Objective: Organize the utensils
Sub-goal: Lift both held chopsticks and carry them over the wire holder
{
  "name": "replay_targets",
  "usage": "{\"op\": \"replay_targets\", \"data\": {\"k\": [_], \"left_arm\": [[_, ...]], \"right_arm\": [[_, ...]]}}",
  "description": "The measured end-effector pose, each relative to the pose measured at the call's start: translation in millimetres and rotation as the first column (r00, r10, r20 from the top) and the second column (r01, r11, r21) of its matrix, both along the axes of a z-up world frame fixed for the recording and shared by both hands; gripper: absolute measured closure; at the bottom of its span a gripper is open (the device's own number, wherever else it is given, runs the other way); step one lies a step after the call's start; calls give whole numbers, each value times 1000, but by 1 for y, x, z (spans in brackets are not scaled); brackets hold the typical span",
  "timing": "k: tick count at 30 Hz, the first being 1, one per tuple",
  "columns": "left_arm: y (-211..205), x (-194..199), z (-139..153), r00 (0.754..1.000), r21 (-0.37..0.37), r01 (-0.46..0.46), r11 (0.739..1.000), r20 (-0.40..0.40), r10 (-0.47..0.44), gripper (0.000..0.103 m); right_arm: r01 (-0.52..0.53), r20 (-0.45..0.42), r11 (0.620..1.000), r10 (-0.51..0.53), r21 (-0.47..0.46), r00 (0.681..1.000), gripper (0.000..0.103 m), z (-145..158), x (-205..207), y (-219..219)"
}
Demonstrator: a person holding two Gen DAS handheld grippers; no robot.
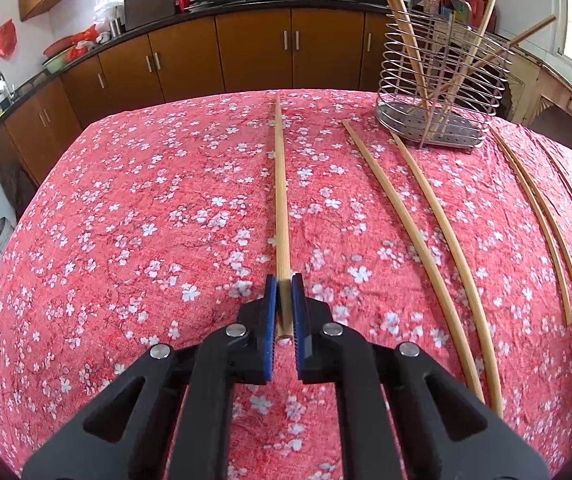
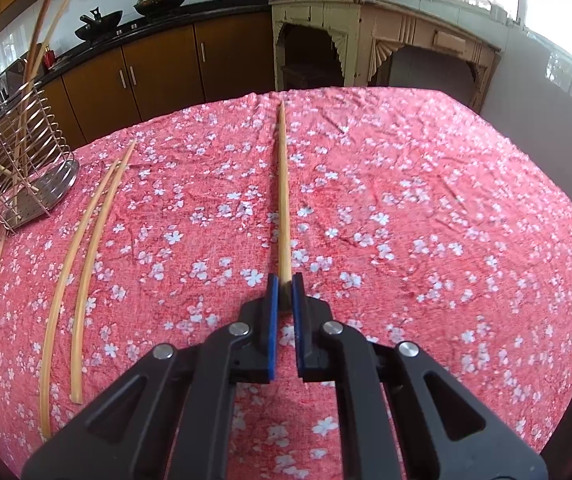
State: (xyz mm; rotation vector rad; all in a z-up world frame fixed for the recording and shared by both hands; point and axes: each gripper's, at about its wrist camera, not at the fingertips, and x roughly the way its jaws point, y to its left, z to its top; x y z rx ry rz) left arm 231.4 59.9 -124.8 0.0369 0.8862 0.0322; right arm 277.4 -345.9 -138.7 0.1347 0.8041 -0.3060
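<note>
While both hands hover low over the table [image 1: 126, 200], each one pinches a single chopstick by its thick end, which looks like the way to lift it cleanly off the flowered cloth. On the left, the left gripper [image 1: 284, 312] is clenched on a chopstick [image 1: 280, 184] that runs straight ahead of it across the cloth. To that gripper's right lie two loose chopsticks [image 1: 417, 240], side by side, and further right another pair [image 1: 537, 216] near the table's edge. Ahead and to the right stands the wire holder [image 1: 441, 92], with several chopsticks already leaning upright inside it, so that is presumably where the rest belong. Over on the right, the right gripper [image 2: 284, 304] is likewise clamped on its own chopstick [image 2: 284, 192], pointing straight ahead. From there the wire holder sits far off to the left, with the loose chopsticks between. My guess is both held sticks go into the holder next.
</note>
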Motion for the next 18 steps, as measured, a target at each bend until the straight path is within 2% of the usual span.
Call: {"op": "replay_targets", "data": {"k": [4,9,14,18], "left_arm": [[2,-14,9,998,26,22,999,52,-23,96],[12,-32,31,990,10,25,1000,137,-26,96],[16,-43,56,970,2,14,1000,245,-15,96],[19,-48,78,943,-21,-8,1000,332,14,96]], "right_arm": [[-11,78,998,16,-56,997,95,19,-18,7],[-13,179,996,29,-88,983,95,46,-37,11],[-10,257,995,36,-100,966,95,70,-46,10],[-11,315,994,46,-112,948,95,88,-53,13]]}}
